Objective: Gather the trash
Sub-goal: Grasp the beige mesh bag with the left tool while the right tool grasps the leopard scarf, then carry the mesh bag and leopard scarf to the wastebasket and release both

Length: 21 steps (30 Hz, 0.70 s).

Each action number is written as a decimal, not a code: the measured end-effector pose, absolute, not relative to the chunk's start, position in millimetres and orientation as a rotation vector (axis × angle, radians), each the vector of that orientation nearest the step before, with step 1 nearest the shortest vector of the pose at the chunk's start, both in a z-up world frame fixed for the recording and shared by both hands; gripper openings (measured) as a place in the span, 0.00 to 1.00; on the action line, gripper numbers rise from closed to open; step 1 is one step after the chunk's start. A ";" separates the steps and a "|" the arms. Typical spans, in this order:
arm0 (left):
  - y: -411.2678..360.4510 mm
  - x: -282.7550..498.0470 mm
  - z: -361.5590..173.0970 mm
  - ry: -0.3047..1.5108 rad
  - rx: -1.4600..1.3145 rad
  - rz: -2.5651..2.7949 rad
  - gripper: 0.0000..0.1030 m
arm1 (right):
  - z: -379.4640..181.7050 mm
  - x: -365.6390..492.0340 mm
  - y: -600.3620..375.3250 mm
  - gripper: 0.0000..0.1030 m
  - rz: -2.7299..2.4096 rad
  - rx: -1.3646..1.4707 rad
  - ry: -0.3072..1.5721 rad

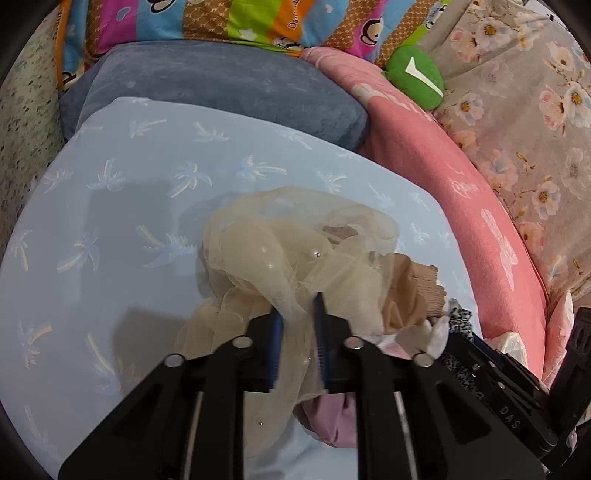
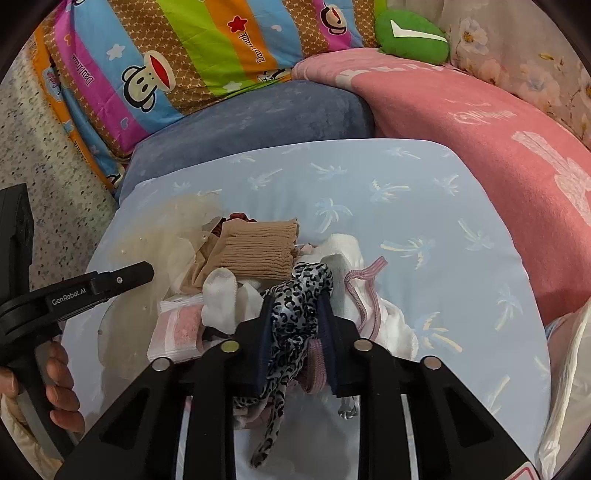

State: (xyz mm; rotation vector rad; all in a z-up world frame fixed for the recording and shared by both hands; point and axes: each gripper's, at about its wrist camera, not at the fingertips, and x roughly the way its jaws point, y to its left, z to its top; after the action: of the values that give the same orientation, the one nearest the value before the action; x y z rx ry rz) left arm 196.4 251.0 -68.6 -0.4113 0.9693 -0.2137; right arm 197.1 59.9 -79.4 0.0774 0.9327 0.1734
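Observation:
A heap of small cloth items lies on a light blue palm-print pillow (image 1: 110, 206). My left gripper (image 1: 298, 308) is shut on a sheer beige tulle cloth (image 1: 266, 243) with small beads. A tan ribbed sock (image 2: 255, 247) lies beside the tulle. My right gripper (image 2: 295, 299) is shut on a leopard-print fabric strip (image 2: 291, 321), with a pink elastic band (image 2: 364, 291) and white cloth (image 2: 221, 299) next to it. The left gripper's body (image 2: 74, 291) shows at the left of the right wrist view, held by a hand.
A grey-blue cushion (image 2: 258, 114) sits behind the pillow (image 2: 424, 206). A pink blanket (image 1: 461, 184) lies at the right, a striped monkey-print quilt (image 2: 177, 55) at the back, and a green plush (image 2: 410, 35) by a floral sheet (image 1: 535, 92).

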 end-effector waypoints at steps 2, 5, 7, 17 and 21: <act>249.9 192.0 -58.5 0.951 -0.407 -0.224 0.06 | -71.4 194.1 59.0 0.13 0.183 0.085 0.917; 246.6 189.4 -39.3 0.914 -0.390 -0.236 0.05 | -51.7 188.2 56.3 0.12 0.192 0.091 0.873; 241.5 187.3 -23.9 0.886 -0.380 -0.248 0.04 | -34.5 183.2 52.9 0.12 0.198 0.099 0.836; 195.2 168.7 50.0 0.729 -0.309 -0.361 0.02 | 52.8 147.8 13.3 0.12 0.185 0.136 0.663; 164.0 162.2 73.3 0.685 -0.278 -0.432 0.02 | 76.7 130.4 -15.8 0.12 0.154 0.157 0.613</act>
State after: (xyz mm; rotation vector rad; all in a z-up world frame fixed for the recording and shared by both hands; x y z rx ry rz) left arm 162.2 164.0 73.3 -0.2780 0.6848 -0.4322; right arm 130.4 -15.8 76.7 0.1573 0.6135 0.1541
